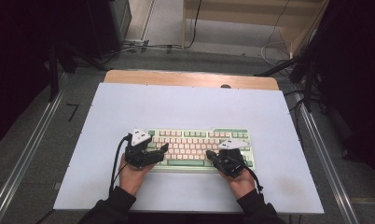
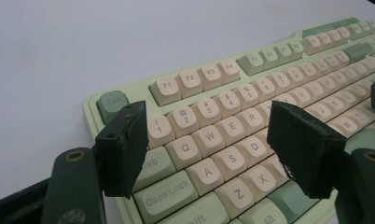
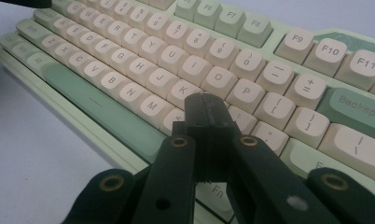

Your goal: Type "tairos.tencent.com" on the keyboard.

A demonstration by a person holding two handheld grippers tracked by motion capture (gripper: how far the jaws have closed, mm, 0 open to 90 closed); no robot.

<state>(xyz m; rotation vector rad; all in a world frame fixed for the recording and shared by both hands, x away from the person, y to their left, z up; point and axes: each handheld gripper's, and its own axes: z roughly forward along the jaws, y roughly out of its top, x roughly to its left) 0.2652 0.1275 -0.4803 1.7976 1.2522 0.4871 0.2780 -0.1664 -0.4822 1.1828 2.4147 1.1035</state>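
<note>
A pale green keyboard (image 1: 199, 140) with cream keys lies across the middle of the white table top (image 1: 185, 102). My left gripper (image 1: 158, 151) hovers over its left end, held by a hand in a dark sleeve. In the left gripper view the keyboard (image 2: 232, 116) shows between the two black pads (image 2: 125, 144), and my left gripper (image 2: 213, 149) stands open above the Q, W, A and S keys with nothing in it. My right gripper (image 1: 210, 155) is over the keyboard's right half. Shut, my right gripper (image 3: 205, 109) points down at the keys (image 3: 185, 60) near K and L; I cannot tell whether it touches them.
The white top rests on a wooden table whose edge (image 1: 190, 77) shows at the back. Cables (image 1: 143, 46) run over the floor behind it, and metal rails (image 1: 27, 154) flank both sides. Bare white surface surrounds the keyboard.
</note>
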